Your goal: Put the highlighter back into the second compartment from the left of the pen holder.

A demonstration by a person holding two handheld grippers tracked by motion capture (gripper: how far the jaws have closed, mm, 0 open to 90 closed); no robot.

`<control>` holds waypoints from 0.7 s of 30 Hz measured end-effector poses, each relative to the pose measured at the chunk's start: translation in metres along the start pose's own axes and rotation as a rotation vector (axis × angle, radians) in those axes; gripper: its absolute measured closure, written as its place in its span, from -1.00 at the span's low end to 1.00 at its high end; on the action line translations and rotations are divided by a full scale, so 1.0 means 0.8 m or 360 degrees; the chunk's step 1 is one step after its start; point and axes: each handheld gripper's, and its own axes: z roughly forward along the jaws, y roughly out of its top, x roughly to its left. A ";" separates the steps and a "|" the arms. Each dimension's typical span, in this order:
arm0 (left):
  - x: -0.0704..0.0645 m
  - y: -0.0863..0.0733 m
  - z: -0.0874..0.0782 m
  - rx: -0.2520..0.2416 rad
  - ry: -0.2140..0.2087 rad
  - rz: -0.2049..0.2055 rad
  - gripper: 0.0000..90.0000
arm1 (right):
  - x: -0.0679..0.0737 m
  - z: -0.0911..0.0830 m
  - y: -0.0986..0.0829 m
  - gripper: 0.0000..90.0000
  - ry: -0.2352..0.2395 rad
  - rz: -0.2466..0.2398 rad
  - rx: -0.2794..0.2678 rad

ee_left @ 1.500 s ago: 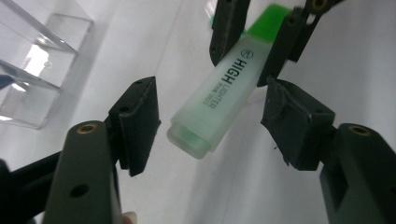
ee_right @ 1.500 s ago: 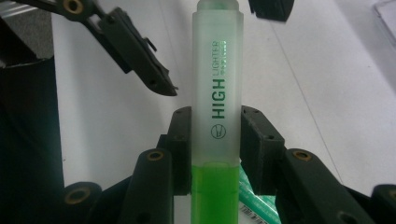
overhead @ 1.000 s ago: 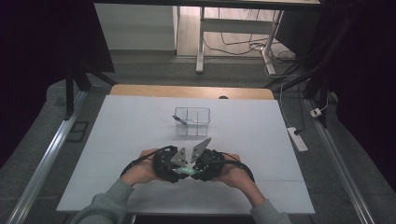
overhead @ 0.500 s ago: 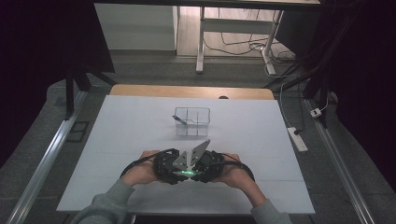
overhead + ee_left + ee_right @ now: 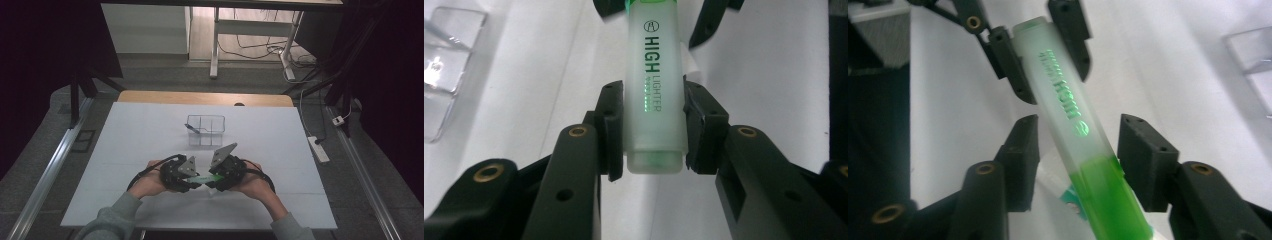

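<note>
White tabletop (image 5: pixel 150 135), green highlighter (image 5: pixel 654 95) held between two grippers.
Left gripper (image 5: pixel 651 131) jaws are clamped on its barrel; right gripper (image 5: pixel 1079 150) jaws are spread open around it.

A white surface (image 5: pixel 150 135) stands on grey floor (image 5: pixel 165 75); beyond it a desk frame (image 5: pixel 215 45) with cables (image 5: pixel 250 47), dark to both sides.

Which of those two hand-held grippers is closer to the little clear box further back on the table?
Right. The right hand-held gripper sits almost straight below the clear box; the left hand-held gripper is further left.
</note>
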 end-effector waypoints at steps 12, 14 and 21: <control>0.011 -0.015 -0.014 -0.0148 0.0146 -0.0149 0.43 | -0.022 -0.028 -0.019 -0.13 -0.0233 0.0353 -0.0316; 0.012 -0.017 -0.016 -0.0174 0.0167 -0.0172 0.43 | -0.025 -0.030 -0.023 -0.14 -0.0247 0.0403 -0.0348; 0.014 -0.023 -0.019 -0.0256 0.0227 -0.0240 0.43 | -0.032 -0.033 -0.034 -0.19 -0.0273 0.0546 -0.0423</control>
